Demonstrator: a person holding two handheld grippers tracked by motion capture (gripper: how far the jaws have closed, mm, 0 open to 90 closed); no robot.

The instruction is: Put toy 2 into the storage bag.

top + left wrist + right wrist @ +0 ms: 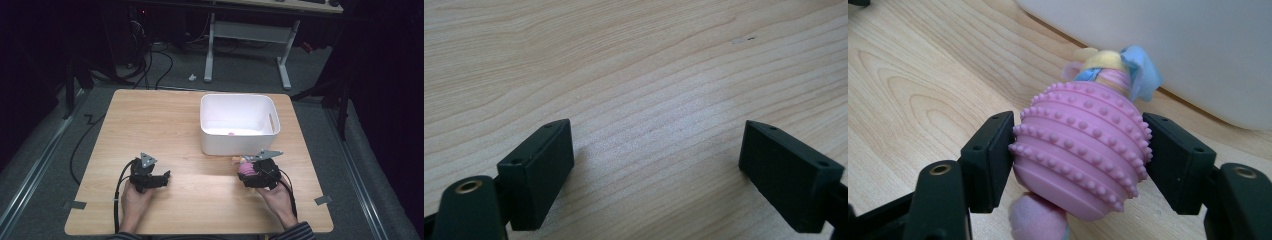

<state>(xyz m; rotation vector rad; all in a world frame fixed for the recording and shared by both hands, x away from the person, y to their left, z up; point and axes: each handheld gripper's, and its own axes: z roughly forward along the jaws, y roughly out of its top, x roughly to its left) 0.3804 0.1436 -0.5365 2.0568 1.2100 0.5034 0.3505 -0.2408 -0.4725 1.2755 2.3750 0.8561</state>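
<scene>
Right claw (1078, 160) clamps pink toy (1083, 155).

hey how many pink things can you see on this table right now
2. One is the pink studded toy clamped in the right tool, in front of the white bin. The other is a small pink item inside the bin. The bin's near wall may hide more.

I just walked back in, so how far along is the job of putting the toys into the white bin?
Done: one small pink item already lies inside the white bin. In hand: the right gripper is shut on a pink studded toy, just in front of the bin. The left gripper is open over bare table. Left: probably carrying the toy over the rim and releasing it.
</scene>
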